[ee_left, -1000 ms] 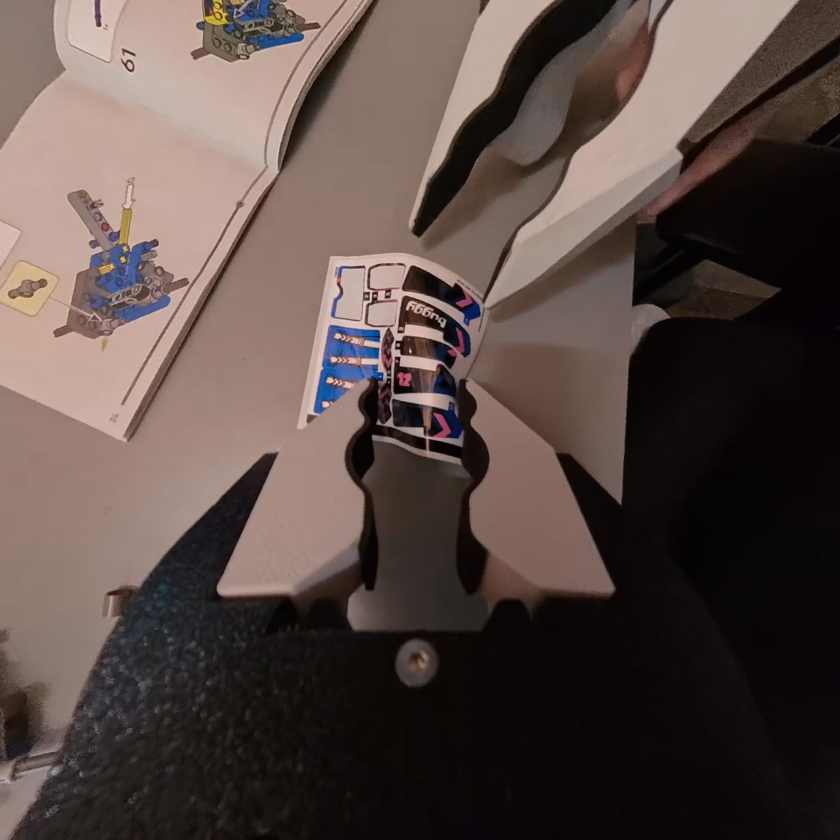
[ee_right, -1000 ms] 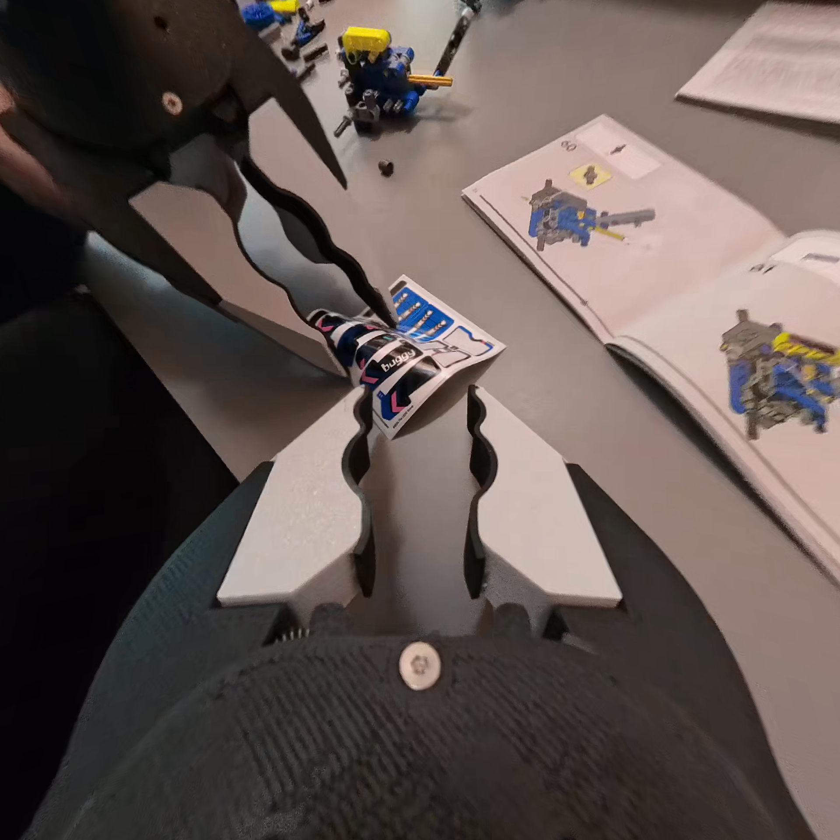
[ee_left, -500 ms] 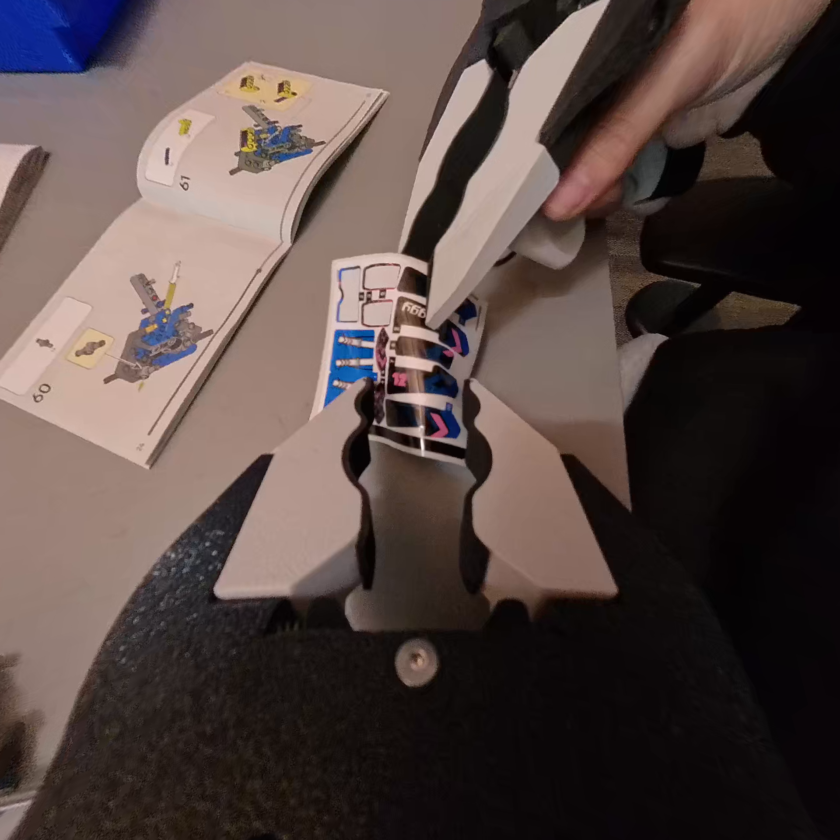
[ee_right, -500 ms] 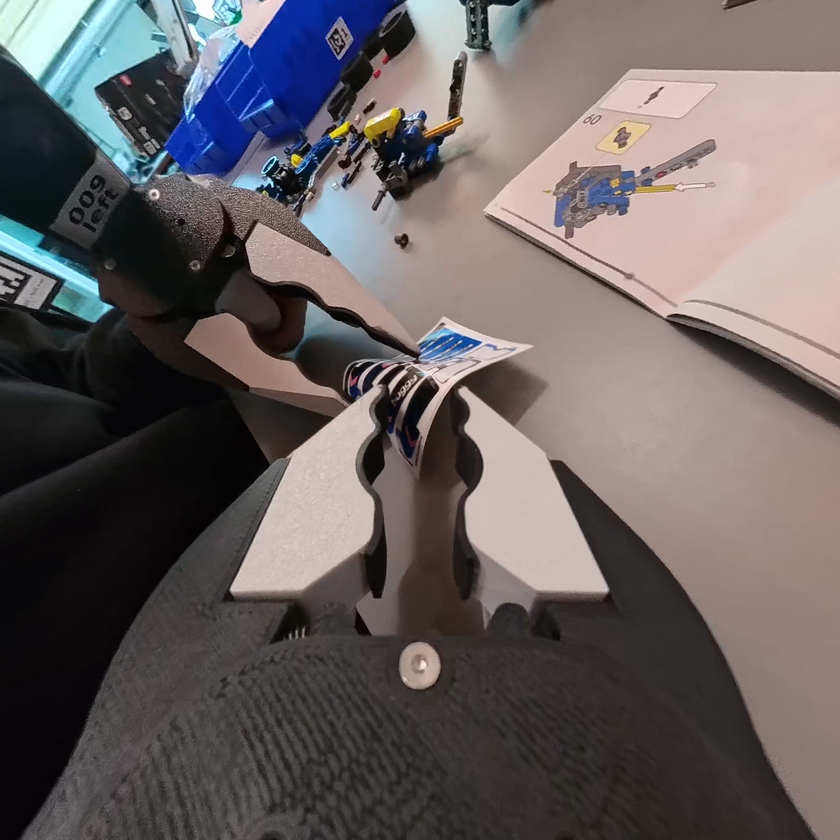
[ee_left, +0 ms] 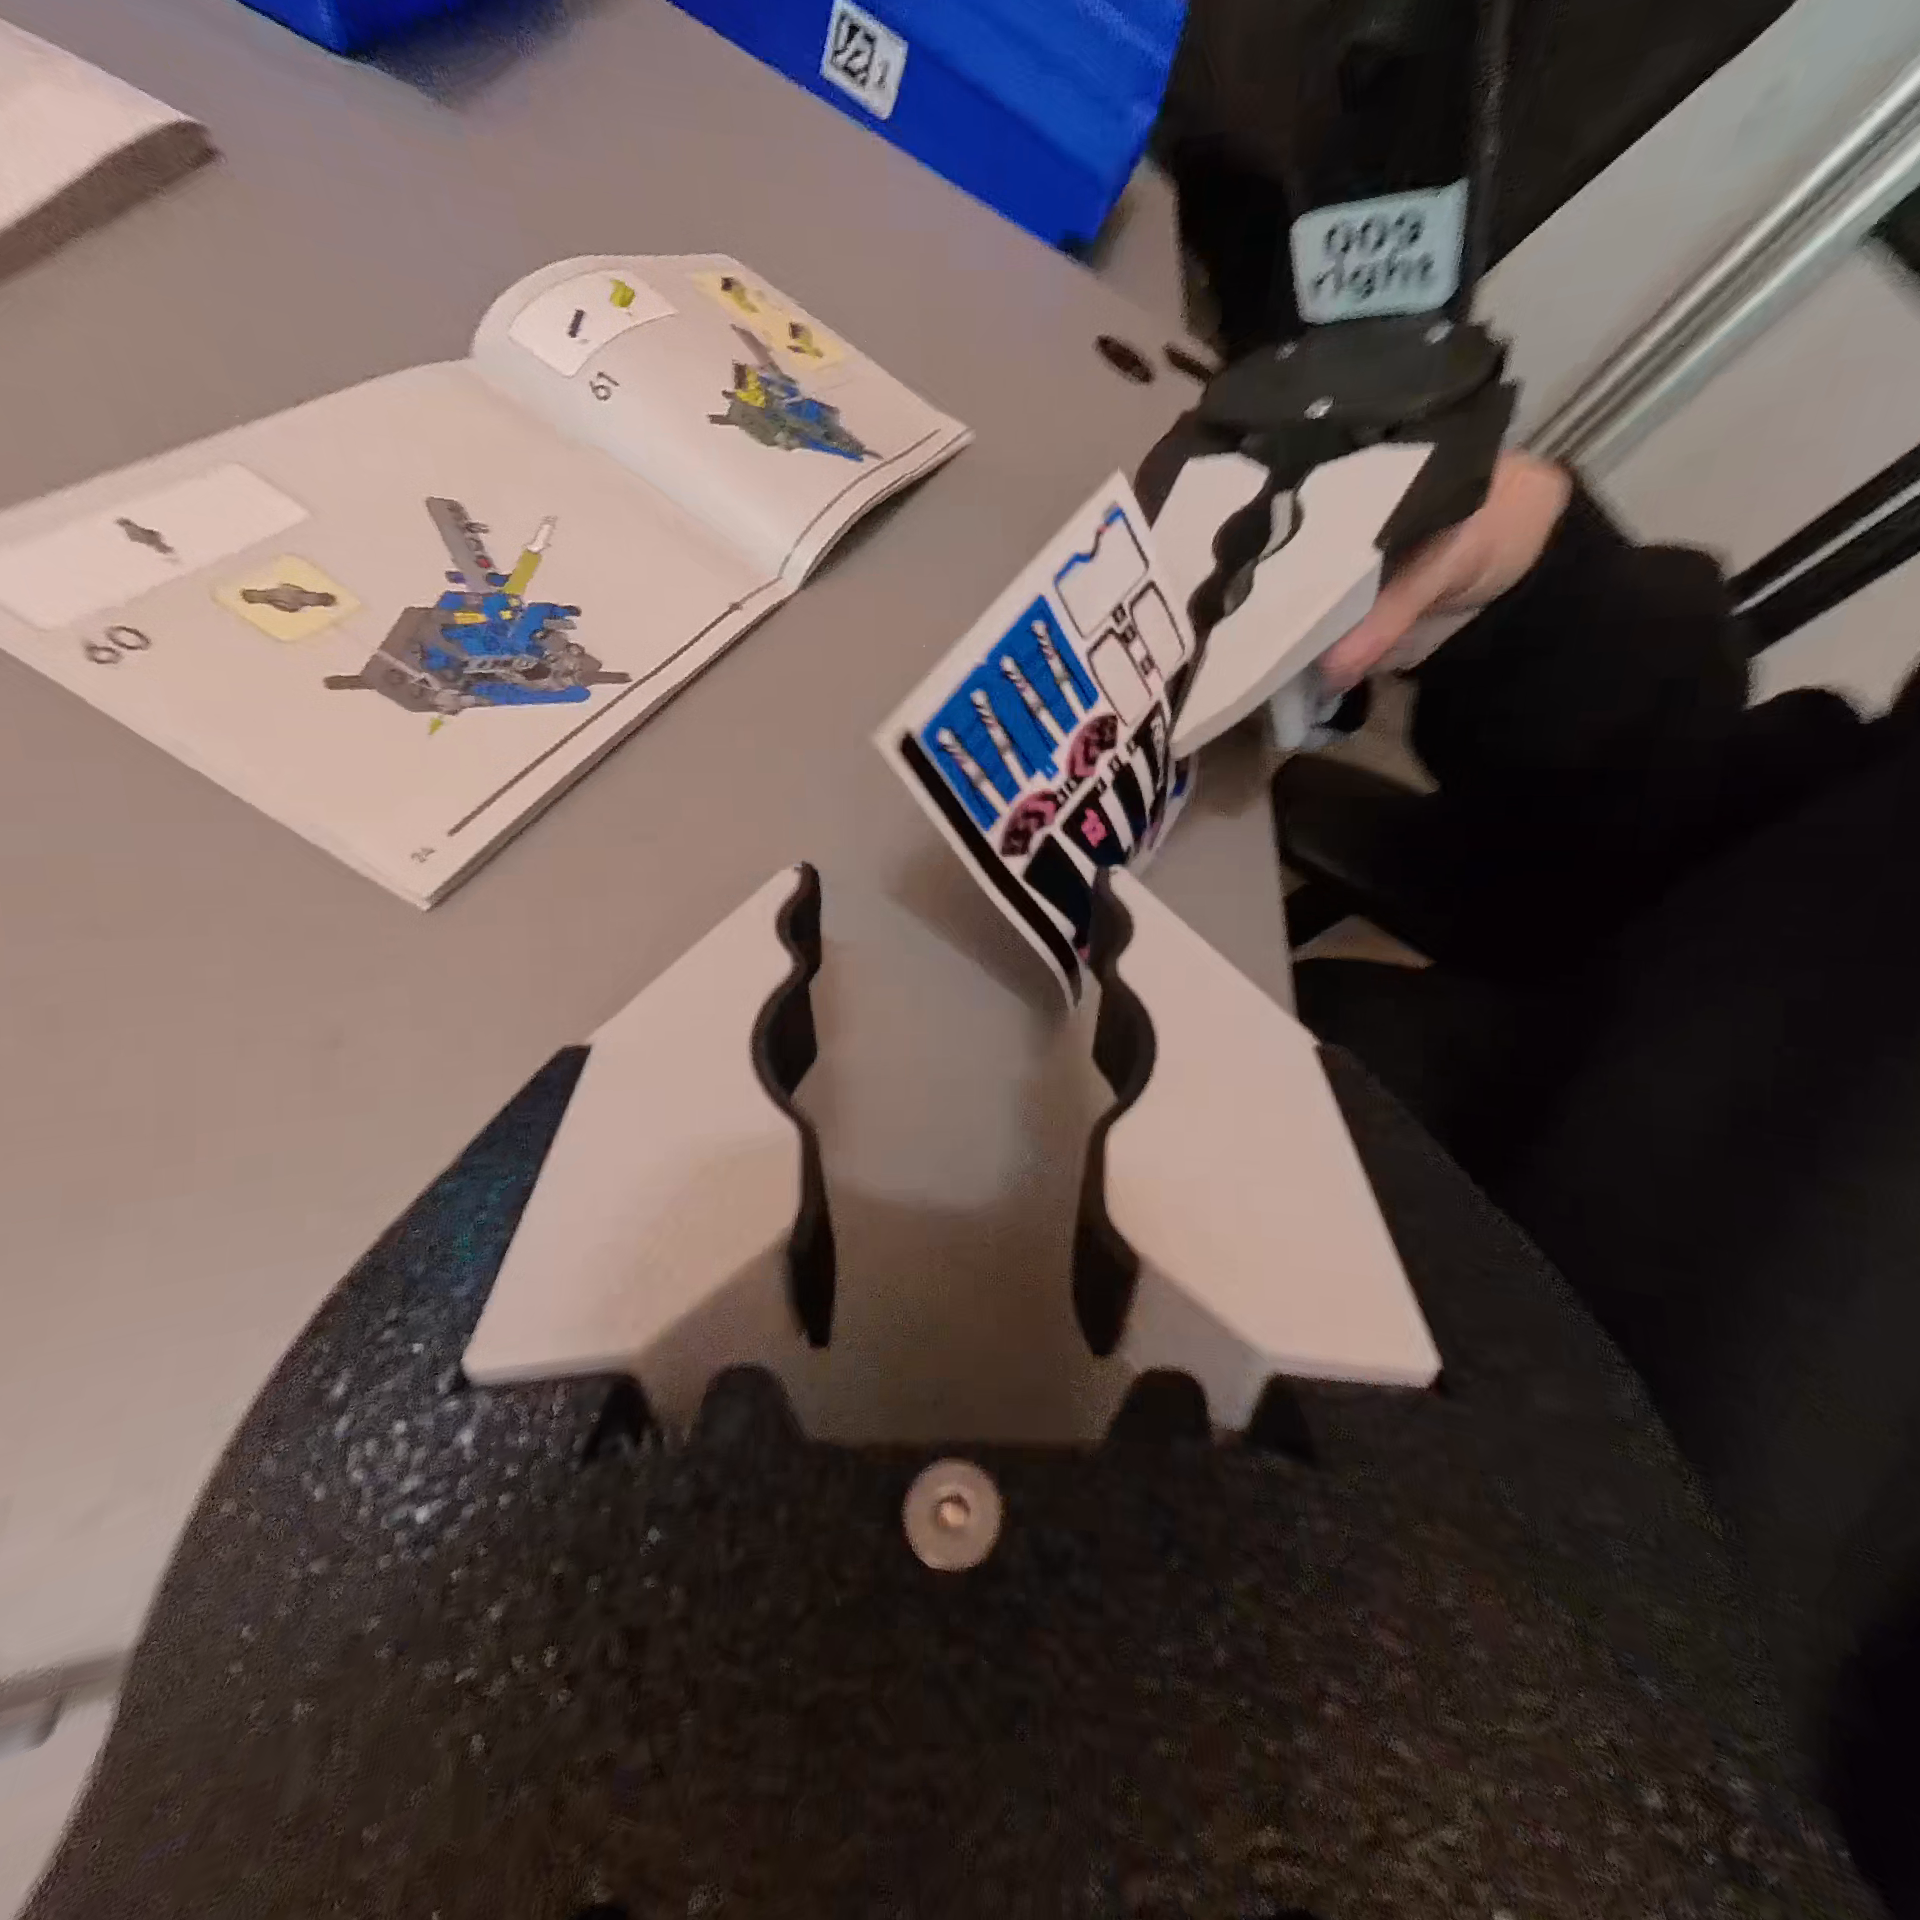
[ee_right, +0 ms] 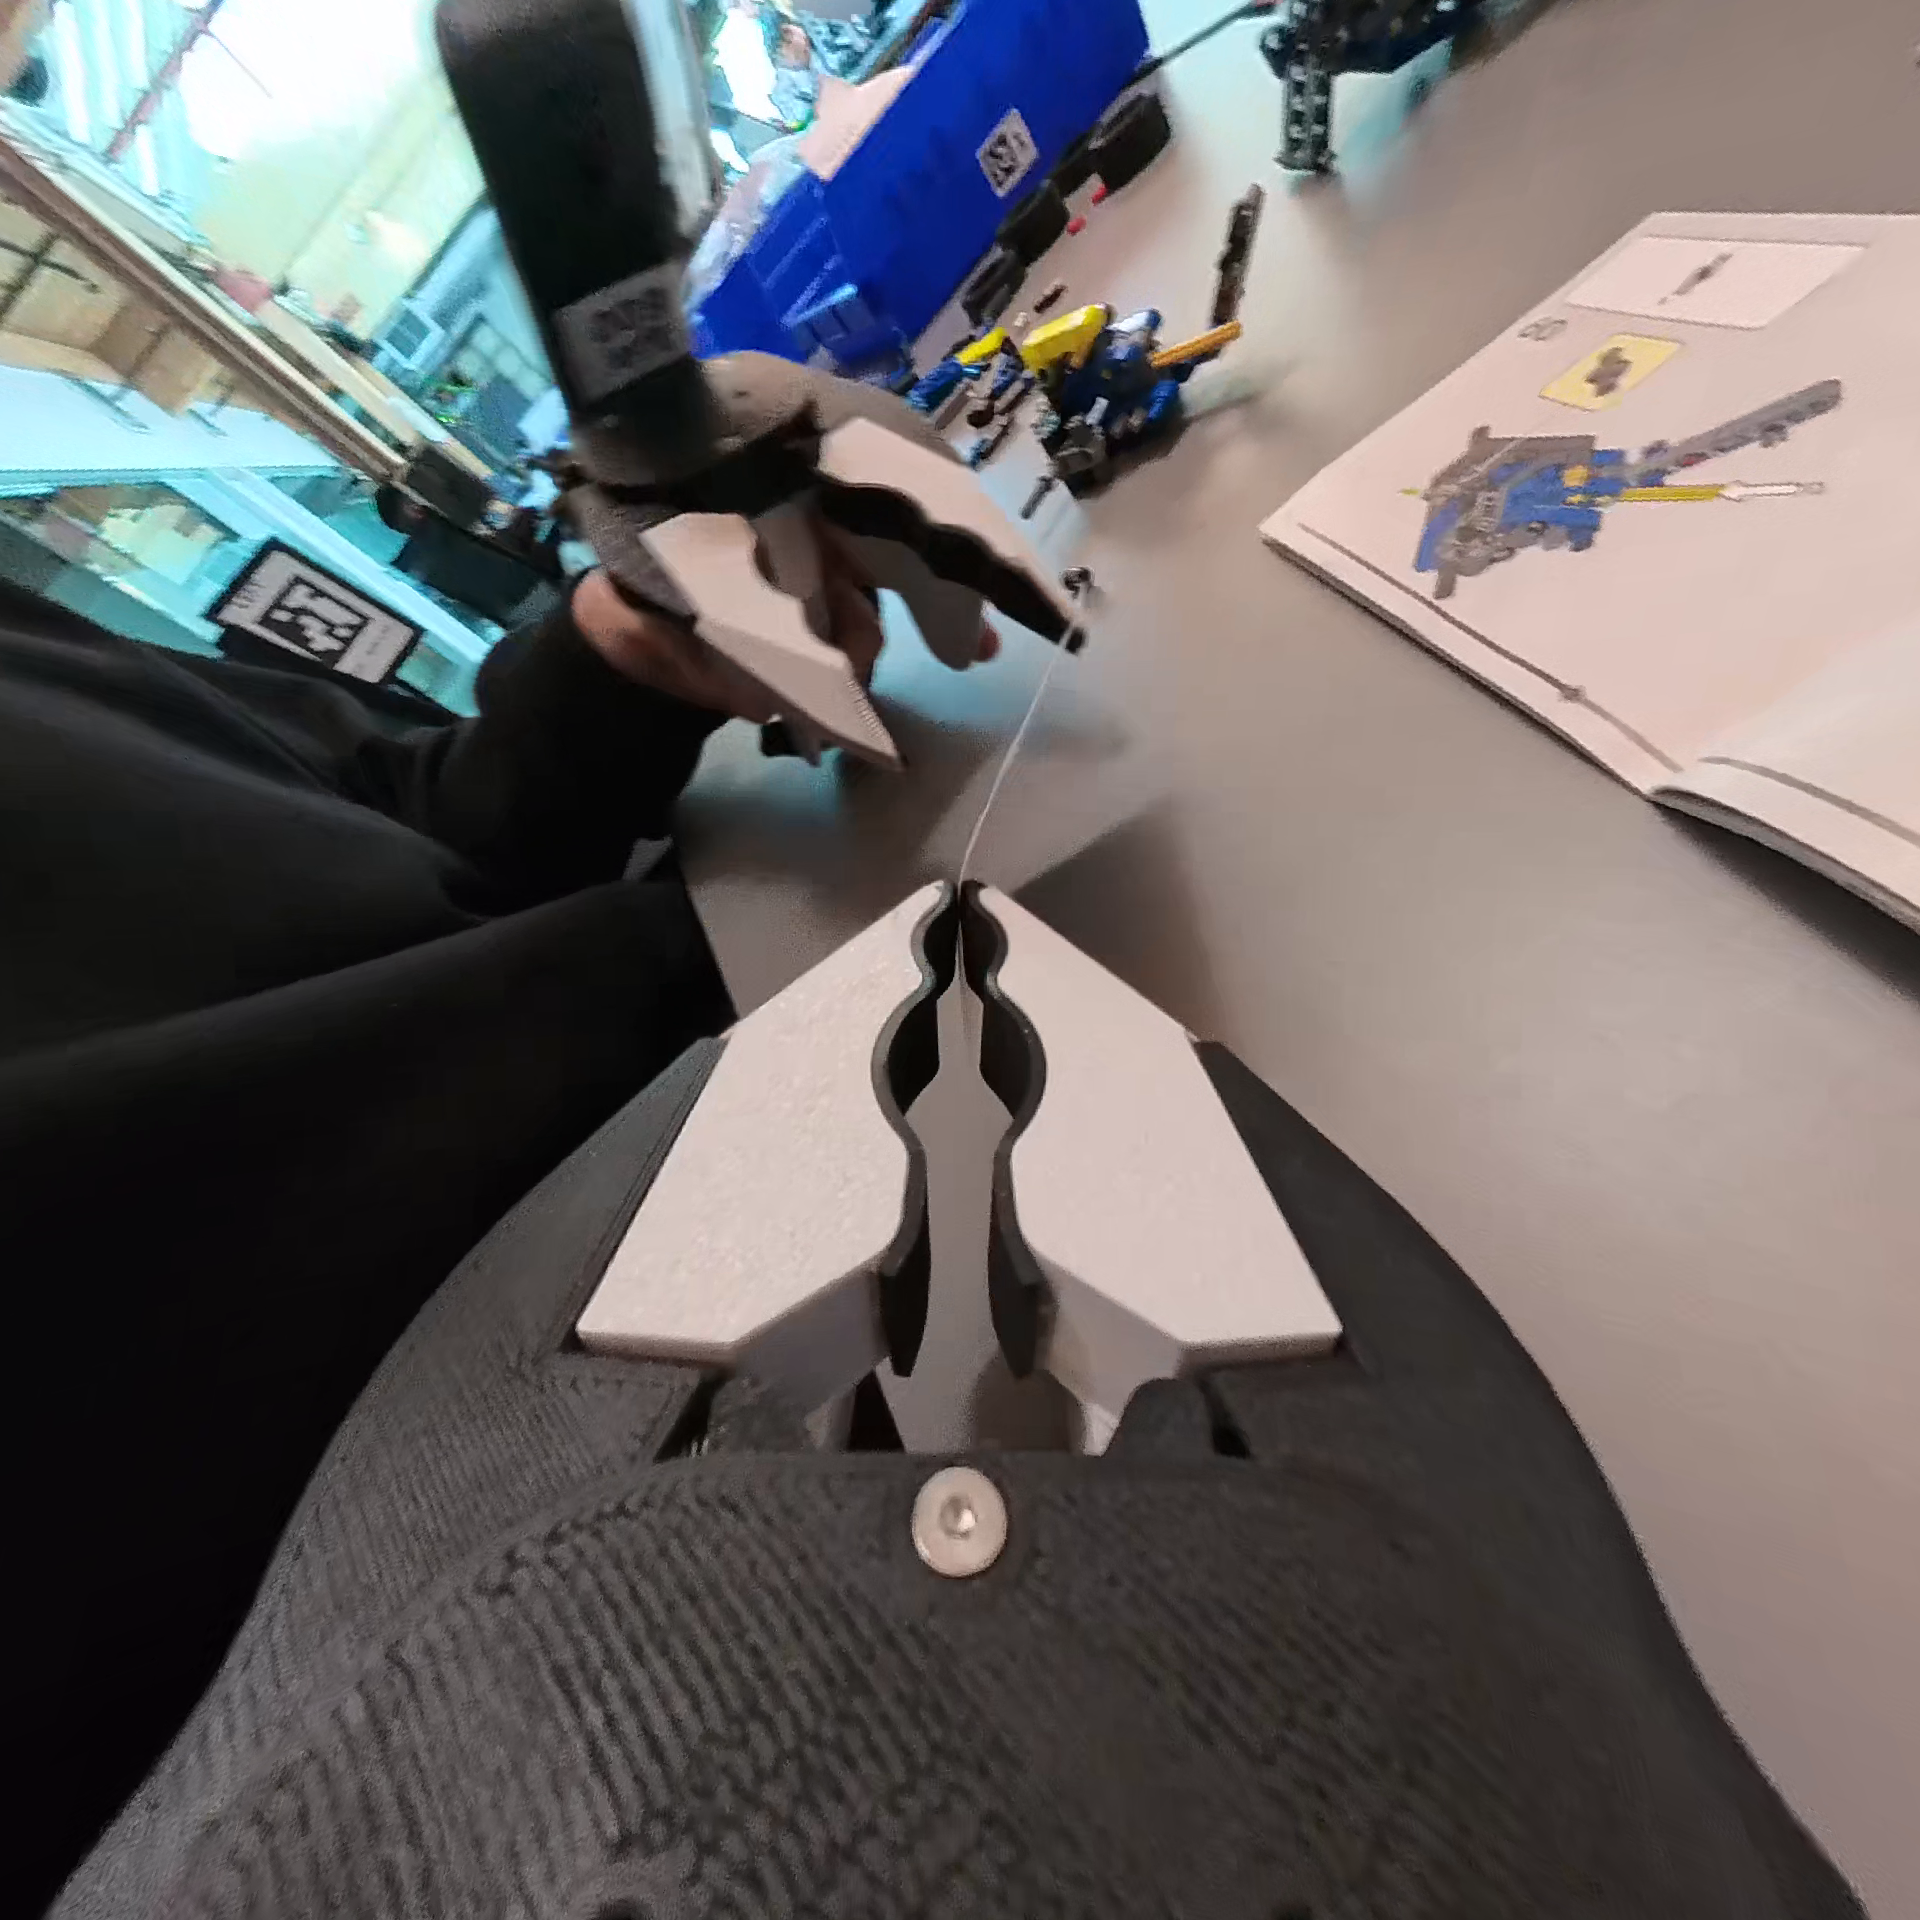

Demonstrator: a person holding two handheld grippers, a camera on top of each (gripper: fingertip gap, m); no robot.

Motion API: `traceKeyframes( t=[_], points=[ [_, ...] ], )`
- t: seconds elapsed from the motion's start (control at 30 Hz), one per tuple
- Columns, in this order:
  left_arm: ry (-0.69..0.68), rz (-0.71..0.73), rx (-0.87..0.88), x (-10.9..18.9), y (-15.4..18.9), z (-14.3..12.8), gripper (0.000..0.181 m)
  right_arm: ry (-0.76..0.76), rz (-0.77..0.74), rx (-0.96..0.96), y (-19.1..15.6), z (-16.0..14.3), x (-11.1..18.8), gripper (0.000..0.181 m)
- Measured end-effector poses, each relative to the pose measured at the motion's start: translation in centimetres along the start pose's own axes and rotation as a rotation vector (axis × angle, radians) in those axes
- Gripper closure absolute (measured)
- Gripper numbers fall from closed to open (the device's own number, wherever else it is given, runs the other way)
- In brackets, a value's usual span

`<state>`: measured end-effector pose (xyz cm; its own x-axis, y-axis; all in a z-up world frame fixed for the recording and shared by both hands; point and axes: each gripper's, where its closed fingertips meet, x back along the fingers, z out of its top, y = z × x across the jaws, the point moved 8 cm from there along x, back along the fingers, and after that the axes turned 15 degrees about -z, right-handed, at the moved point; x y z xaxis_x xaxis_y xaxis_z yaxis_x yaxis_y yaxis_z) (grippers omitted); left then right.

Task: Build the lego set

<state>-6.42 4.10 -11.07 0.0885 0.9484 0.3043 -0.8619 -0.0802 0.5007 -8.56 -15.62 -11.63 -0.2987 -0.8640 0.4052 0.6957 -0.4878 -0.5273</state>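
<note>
Above the grey table, near its edge, the sticker sheet hangs lifted and tilted. Right gripper: fingers pressed together on the sheet's edge; from its own camera the sheet shows only as a thin white line. Left gripper: fingers spread wide, gripping nothing; the sheet's lower corner touches or just overlaps its right fingertip. Open booklet lies flat on the table, well apart from the sheet. Part-built blue and yellow model sits farther back among loose pieces, by a blue bin.
</note>
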Motion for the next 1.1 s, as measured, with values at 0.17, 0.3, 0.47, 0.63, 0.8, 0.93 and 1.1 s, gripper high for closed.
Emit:
traceKeyframes(
  t=[0.17, 0.3, 0.47, 0.63, 0.8, 0.93, 1.1],
  points=[
    [0.098, -0.232, 0.098, 0.1, -0.3, 1.2, 0.153, 0.039, 0.122, -0.052, -0.5, 0.5, -0.1, 0.181],
    [0.092, -0.298, 0.123, -0.1, -0.5, 1.2, 0.177, 0.053, 0.16, -0.08, -0.7, 0.6, -0.2, 0.181],
    [0.152, -0.363, 0.219, 0.4, -0.5, 1.1, 0.181, 0.059, 0.126, -0.101, -0.3, 0.8, -0.3, 0.181],
    [0.239, -0.401, 0.367, 1.2, -1.1, 0.6, 0.181, 0.064, 0.127, -0.084, -0.3, 1.0, -0.4, 0.174],
    [0.314, -0.451, 0.425, 1.8, -1.4, 0.4, 0.181, 0.058, 0.094, -0.057, -0.5, 0.6, -0.6, 0.165],
    [0.314, -0.457, 0.437, 1.7, -1.3, 0.2, 0.181, 0.068, 0.065, -0.049, -0.7, 0.7, -1.1, 0.165],
    [0.358, -0.481, 0.453, 1.9, -1.0, 0.7, 0.181, 0.089, 0.088, -0.052, -1.5, 0.8, -1.8, 0.164]
  ],
)
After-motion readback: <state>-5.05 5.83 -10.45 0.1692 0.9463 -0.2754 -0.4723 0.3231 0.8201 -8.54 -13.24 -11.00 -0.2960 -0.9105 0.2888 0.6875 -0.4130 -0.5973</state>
